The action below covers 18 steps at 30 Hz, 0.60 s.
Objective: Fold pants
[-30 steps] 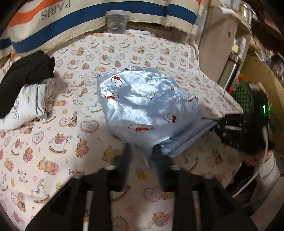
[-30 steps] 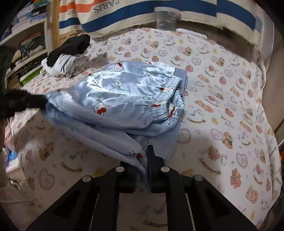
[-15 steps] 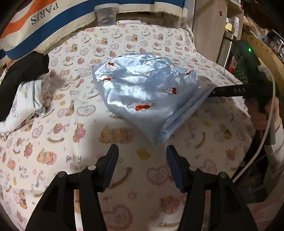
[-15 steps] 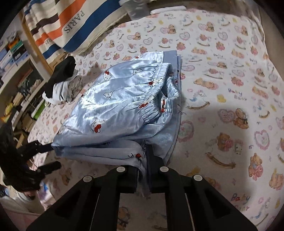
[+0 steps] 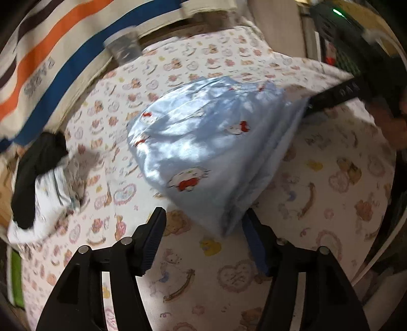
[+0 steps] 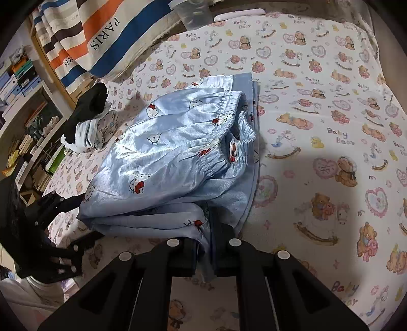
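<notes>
The light blue satin pants with a cartoon cat print lie folded in a thick stack on the teddy-bear bed sheet. My left gripper has its jaws opening. The near corner of the pants pokes between its fingers, and the pads do not press on it. My right gripper is shut on the folded edge of the pants nearest to it. In the left wrist view the right gripper shows as a black bar at the stack's far right edge. The left gripper appears at the lower left of the right wrist view.
A pile of black and white clothes lies on the sheet left of the pants. A striped cloth printed PARIS and a clear plastic tub are at the back. Shelves stand past the bed's left edge.
The left gripper let go of the pants corner, spread its jaws and rolled. The right gripper kept its grip and also rolled; the stack settled on the sheet.
</notes>
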{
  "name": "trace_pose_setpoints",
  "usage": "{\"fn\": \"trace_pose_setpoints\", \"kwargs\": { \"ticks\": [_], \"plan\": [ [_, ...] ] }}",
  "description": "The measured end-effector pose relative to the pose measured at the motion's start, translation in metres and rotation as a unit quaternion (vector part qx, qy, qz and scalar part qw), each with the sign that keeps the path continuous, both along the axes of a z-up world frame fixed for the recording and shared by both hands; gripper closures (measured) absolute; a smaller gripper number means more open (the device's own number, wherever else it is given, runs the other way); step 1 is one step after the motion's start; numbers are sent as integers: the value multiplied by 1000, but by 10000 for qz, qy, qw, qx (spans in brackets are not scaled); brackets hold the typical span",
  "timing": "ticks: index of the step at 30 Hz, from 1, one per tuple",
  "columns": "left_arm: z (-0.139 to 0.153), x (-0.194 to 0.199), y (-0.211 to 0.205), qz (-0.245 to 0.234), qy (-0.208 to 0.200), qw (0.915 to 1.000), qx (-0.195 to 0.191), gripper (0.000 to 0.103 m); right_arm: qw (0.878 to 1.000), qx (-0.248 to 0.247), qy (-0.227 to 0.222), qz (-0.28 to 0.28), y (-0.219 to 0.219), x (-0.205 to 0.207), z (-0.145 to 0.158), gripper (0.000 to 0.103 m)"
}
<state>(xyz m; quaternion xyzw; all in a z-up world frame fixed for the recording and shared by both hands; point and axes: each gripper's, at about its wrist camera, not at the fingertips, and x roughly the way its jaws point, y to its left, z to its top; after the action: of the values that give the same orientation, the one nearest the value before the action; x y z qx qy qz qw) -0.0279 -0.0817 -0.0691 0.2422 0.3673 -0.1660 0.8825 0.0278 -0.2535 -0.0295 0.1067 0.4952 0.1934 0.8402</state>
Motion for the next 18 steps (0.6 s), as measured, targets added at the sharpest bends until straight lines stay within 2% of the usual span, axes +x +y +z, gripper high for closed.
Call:
{"fn": "trace_pose_setpoints", "kwargs": {
  "ticks": [1, 3, 5, 6, 11, 13, 15, 16, 18],
  "plan": [
    [0, -3, -5, -119, -45, 9999, 97, 39, 10000, 16, 6, -3, 0, 0, 0, 95],
    [-1, -5, -15, -320, -114, 9990, 304, 27, 10000, 19, -11, 9, -1, 0, 0, 95],
    [-1, -5, -24, -412, -347, 9962, 685, 23, 10000, 5, -57, 39, 0, -1, 0, 95],
    [-2, -2, -28, -426, -410, 9948, 832, 23, 10000, 15, -60, 42, -1, -1, -1, 95],
    [-3, 11, -39, -508, -484, 9919, 1062, 23, 10000, 75, -34, 31, -2, -2, -1, 95],
    [-4, 14, -41, -514, -512, 9915, 1084, 29, 10000, 80, -40, 30, -2, -2, -1, 95],
    [-5, 19, -38, -448, -413, 9926, 1052, 63, 9999, 99, -39, 31, -3, -2, -1, 95],
    [-5, 23, -35, -386, -303, 9939, 985, 68, 9999, 106, -37, 35, -4, -1, -1, 95],
    [-2, 27, -28, -371, -103, 9968, 706, 73, 9999, 105, -38, 49, -4, -1, 0, 95]
  ]
}}
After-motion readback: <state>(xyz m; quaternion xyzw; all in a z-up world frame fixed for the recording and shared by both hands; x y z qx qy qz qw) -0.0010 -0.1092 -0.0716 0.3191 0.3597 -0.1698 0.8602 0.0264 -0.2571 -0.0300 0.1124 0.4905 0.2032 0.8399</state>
